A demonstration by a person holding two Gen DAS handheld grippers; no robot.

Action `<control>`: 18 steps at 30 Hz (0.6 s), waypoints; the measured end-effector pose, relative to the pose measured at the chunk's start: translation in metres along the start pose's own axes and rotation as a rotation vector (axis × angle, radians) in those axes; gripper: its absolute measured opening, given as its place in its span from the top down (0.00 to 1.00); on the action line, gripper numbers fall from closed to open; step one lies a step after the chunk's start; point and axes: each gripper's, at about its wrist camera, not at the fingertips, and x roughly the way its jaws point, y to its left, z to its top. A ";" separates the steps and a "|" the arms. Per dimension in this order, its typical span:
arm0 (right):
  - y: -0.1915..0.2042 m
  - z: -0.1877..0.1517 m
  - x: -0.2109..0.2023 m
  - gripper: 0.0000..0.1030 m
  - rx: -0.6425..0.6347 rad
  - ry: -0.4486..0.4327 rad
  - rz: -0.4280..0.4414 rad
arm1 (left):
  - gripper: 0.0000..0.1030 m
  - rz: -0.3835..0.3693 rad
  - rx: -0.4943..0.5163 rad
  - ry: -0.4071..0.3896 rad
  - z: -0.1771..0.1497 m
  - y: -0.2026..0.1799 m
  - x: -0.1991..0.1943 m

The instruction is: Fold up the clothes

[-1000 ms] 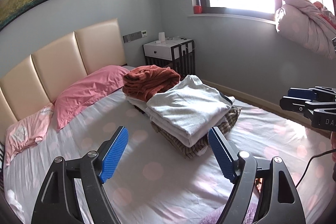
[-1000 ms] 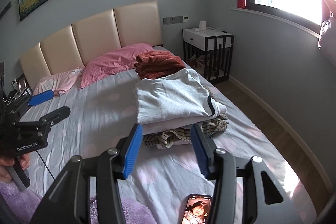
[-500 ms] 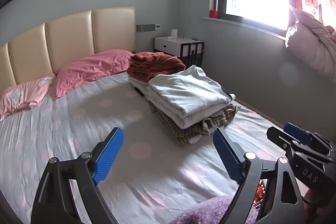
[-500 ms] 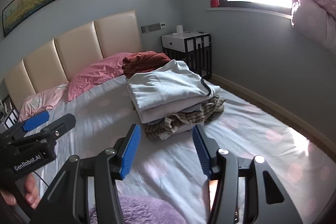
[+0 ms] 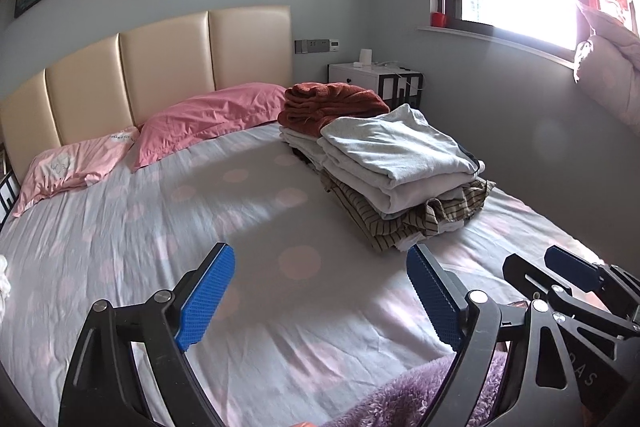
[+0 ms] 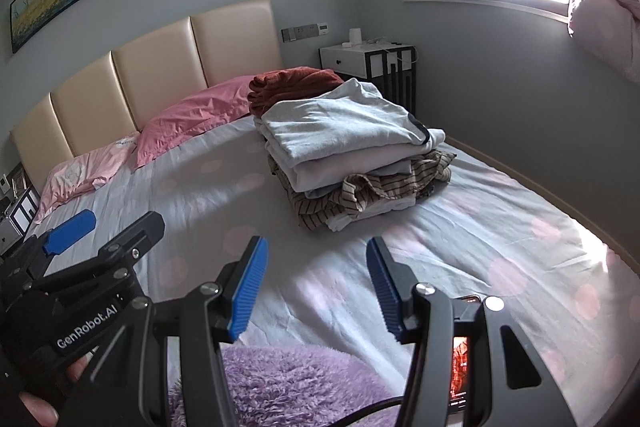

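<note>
While the left gripper (image 5: 320, 291) hangs over bare bedsheet (image 5: 248, 211) with its jaws spread wide and nothing between them, the right gripper (image 6: 316, 287) hovers beside it, also released and empty. A fluffy purple garment (image 6: 288, 383) lies on the bed's near edge just under both. Well beyond them, a stack of folded clothes (image 5: 396, 171) sits near the pink pillow (image 5: 208, 119).

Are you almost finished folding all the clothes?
Mostly, it seems. A stack of folded pale and striped clothes already sits on the bed. Nothing is held: the left hand-held gripper and right hand-held gripper are open and empty. A fluffy purple garment right below them looks unfolded.
</note>
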 end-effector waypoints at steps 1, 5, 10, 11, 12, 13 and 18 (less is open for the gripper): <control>0.000 -0.001 0.000 0.51 -0.002 0.001 0.003 | 0.14 0.002 0.000 0.000 0.000 -0.001 0.000; -0.001 -0.002 0.000 0.51 -0.014 -0.007 -0.007 | 0.14 -0.001 -0.015 0.014 -0.001 -0.003 0.001; -0.006 -0.005 -0.001 0.51 -0.009 -0.009 -0.018 | 0.14 0.001 -0.020 0.041 -0.005 -0.007 0.006; -0.007 -0.005 -0.001 0.51 -0.008 -0.008 -0.022 | 0.14 0.005 -0.018 0.046 -0.007 -0.008 0.006; -0.008 -0.005 -0.001 0.51 -0.007 -0.008 -0.028 | 0.14 0.008 -0.016 0.050 -0.008 -0.008 0.007; -0.008 -0.006 -0.001 0.51 -0.010 -0.007 -0.034 | 0.14 0.009 -0.016 0.055 -0.009 -0.009 0.008; -0.006 -0.008 0.000 0.51 -0.032 -0.005 -0.065 | 0.14 0.009 -0.015 0.064 -0.013 -0.010 0.009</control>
